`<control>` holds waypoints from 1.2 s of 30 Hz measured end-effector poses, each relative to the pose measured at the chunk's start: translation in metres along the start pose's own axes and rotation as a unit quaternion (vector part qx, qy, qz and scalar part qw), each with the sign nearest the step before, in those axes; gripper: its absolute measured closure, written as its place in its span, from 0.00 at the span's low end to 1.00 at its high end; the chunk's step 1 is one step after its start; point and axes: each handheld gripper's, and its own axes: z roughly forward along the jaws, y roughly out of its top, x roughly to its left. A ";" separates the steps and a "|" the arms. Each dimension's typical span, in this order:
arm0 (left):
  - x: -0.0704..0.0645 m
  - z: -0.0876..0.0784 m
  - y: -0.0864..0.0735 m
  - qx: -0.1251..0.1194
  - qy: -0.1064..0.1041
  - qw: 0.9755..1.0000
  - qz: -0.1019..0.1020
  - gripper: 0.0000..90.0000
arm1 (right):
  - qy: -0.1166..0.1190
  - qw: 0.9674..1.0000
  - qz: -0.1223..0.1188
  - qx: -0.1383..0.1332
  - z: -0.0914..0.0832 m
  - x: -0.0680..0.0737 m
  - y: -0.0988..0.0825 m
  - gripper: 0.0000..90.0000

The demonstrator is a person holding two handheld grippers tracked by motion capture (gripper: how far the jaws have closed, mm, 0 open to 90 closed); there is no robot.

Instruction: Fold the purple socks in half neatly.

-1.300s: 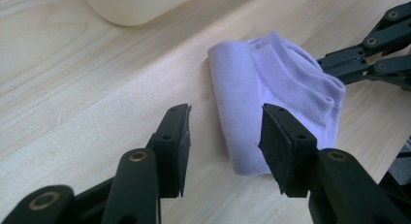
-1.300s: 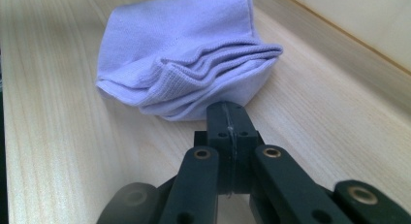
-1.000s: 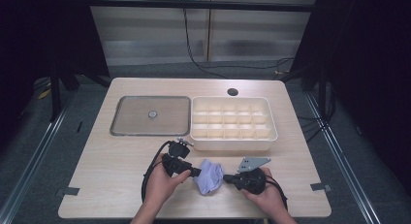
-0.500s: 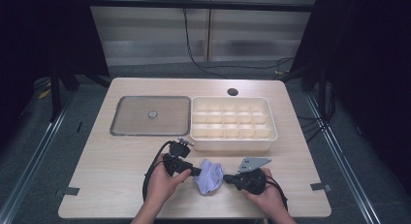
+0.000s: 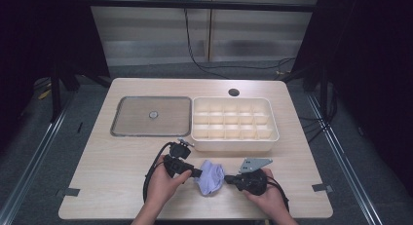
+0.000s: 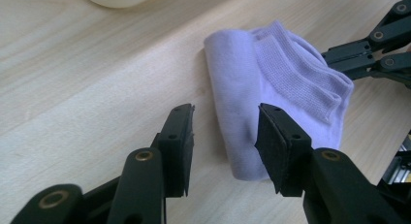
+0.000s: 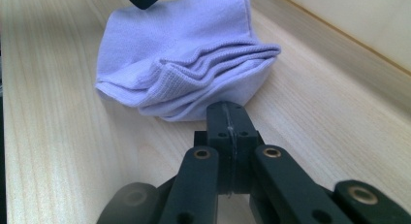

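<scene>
A folded lilac sock (image 5: 210,176) lies on the wooden table between my two grippers. My left gripper (image 5: 198,174) comes at it from the left. In the left gripper view its jaws (image 6: 225,132) have just been closing and stand open astride the sock's (image 6: 271,73) rolled edge, with a gap still at the left pad (image 6: 180,139). From the right, my right gripper (image 5: 228,178) is shut. Its tips (image 7: 227,112) touch the sock's (image 7: 184,44) layered cuff edge; whether a layer is pinched I cannot tell.
A cream tray (image 5: 236,146) divided into several compartments stands just behind the grippers. To its left lies a flat grey lid (image 5: 131,118) with a small knob. A round hole (image 5: 234,92) sits near the table's far edge. The table's front edge is close below the hands.
</scene>
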 end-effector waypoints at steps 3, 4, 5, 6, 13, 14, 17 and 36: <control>-0.001 0.003 0.000 0.000 0.002 1.000 -0.001 0.64 | -0.001 1.000 0.000 0.001 0.000 0.000 0.000 1.00; -0.001 0.004 -0.001 0.000 0.001 1.000 -0.003 0.65 | 0.000 1.000 0.001 0.001 0.000 0.000 0.000 1.00; 0.000 0.004 -0.001 0.005 0.000 1.000 0.004 0.66 | 0.002 1.000 0.001 0.000 0.000 -0.001 0.000 1.00; -0.001 0.005 -0.001 0.003 -0.002 1.000 -0.002 0.67 | -0.001 1.000 0.000 0.001 0.000 0.000 0.000 1.00; -0.004 0.008 0.000 0.006 -0.010 1.000 -0.004 0.78 | -0.001 1.000 -0.001 0.001 0.000 0.000 0.000 1.00; -0.004 0.007 0.001 0.007 -0.012 1.000 -0.002 0.80 | -0.001 1.000 -0.002 0.001 0.000 0.000 0.000 1.00; -0.005 0.005 0.003 0.015 -0.019 1.000 0.003 0.91 | -0.001 1.000 -0.002 0.001 0.000 -0.001 0.000 1.00; -0.012 -0.001 0.007 0.014 -0.021 1.000 0.000 0.94 | -0.023 1.000 -0.006 -0.002 -0.007 -0.006 0.004 1.00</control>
